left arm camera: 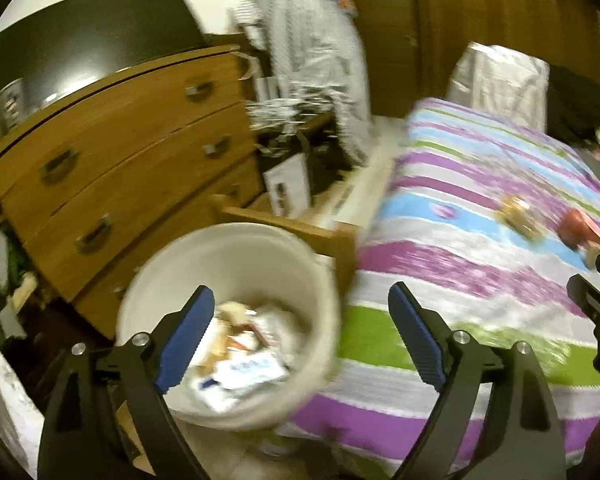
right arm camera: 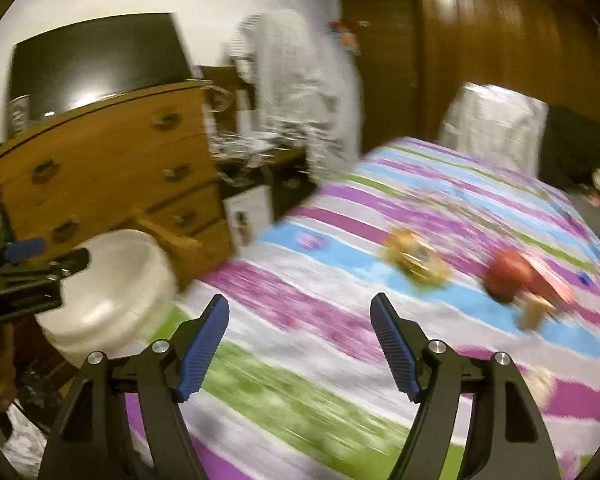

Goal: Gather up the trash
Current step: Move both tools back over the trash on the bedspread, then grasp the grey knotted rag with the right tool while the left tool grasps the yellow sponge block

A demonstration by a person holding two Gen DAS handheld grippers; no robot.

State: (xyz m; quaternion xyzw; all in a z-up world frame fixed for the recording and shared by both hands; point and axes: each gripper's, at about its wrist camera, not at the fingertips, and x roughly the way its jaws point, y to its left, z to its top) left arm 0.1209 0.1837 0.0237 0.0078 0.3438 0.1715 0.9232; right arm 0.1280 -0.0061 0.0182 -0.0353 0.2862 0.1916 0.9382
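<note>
Bedroom blurring with motion, centring on a bed (left arm camera: 460, 248) lying under a soft bedspread striped in purple, white, pale blue and green. Standing on the floor just beside the bed's near-left edge: a round, smooth, off-white plastic bucket (left arm camera: 235, 256), sitting upright and holding a loose heap of trash (left arm camera: 239, 360), looking like crumpled white paper, a flat white packet with blue print and some tan scraps, filling only the lower part. Rising behind the bucket, away from the bed: a curved-front wooden chest of drawers (left arm camera: 119, 168) with dark recessed handles, carrying a black flat screen (left arm camera: 95, 44) on top.

Lying on the bedspread, well toward the bed's right side: a yellowish crinkled wrapper (right arm camera: 416, 260), and just beyond it a rounded red thing (right arm camera: 508, 272) touching a pink flat piece and a tan stub, too smeared for telling apart.

Hanging wide open and empty above the bucket and the bed's edge: the left tool (left arm camera: 300, 332), its ribbed blue pads (left arm camera: 185, 336) pressing on nothing. Hovering over the green and purple stripes short of the wrapper: the right tool (right arm camera: 300, 344), likewise spread apart and gripping nothing.
</note>
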